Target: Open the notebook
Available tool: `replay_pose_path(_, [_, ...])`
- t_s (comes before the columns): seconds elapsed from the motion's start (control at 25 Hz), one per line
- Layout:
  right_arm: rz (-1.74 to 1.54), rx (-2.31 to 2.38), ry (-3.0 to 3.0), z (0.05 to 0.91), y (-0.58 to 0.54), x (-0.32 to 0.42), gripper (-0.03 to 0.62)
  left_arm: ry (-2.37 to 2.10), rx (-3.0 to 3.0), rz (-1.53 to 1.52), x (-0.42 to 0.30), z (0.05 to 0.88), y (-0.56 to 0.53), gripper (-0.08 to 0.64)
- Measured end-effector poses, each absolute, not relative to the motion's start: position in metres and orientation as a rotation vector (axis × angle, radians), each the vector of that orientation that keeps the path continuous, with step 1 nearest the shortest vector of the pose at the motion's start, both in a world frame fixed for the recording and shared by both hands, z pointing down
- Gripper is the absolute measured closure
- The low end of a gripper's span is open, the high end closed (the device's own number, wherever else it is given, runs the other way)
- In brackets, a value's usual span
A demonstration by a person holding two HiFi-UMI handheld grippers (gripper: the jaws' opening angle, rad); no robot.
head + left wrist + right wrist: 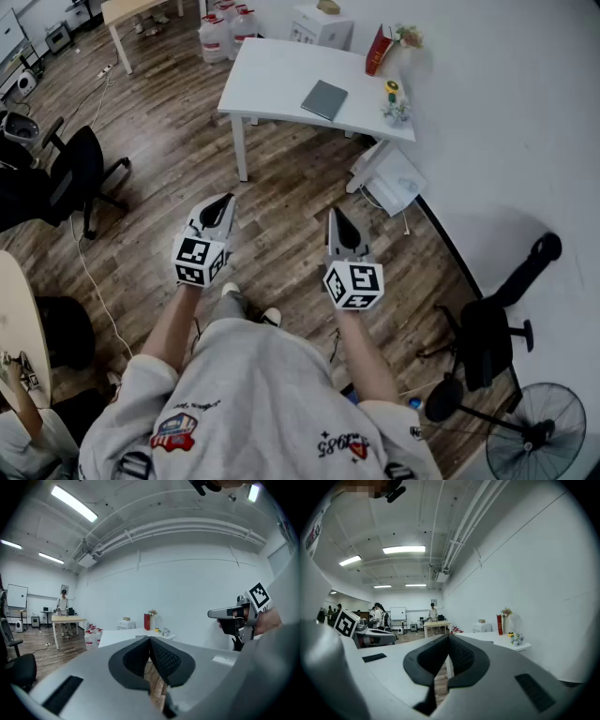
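Observation:
A closed grey notebook [324, 99] lies flat on the white table [272, 80] far ahead of me, across open floor. Both grippers are held out in front of my body, well short of the table. My left gripper [224, 202] is shut with nothing between its jaws. My right gripper [336, 214] is also shut and empty. In the left gripper view the jaw tips [149, 639] meet, with the white table [117, 637] beyond them and the right gripper [229, 613] at the right. In the right gripper view the jaw tips [449, 636] touch, and the table [494, 640] stands to the right.
On the table stand a red box [379, 50], a flower vase [406, 39] and small yellow items [394, 101]. Water jugs [225, 30] sit behind it. Black office chairs [66, 178] [497, 328] flank me, and a fan [536, 436] stands at lower right. A white wall runs along the right.

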State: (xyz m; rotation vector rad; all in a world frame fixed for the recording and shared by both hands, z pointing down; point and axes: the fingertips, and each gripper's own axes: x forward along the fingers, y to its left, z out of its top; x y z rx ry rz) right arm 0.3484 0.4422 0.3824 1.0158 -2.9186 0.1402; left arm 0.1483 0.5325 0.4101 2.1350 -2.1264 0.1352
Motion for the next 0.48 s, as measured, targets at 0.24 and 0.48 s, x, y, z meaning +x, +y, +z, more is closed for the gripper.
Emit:
replay_pose_path(0.24, [0.049, 0.988, -2.898, 0.385, 0.446, 0.347, 0.448, -2.112, 2.137, 0.139, 0.157, 0.414, 0.533, 0.555])
replay_pose_path(0.48, [-0.035, 1.022, -2.866, 0.39, 0.44, 0.349, 0.23, -2.094, 2.134, 0.127, 0.164, 0.418, 0.525, 0.555])
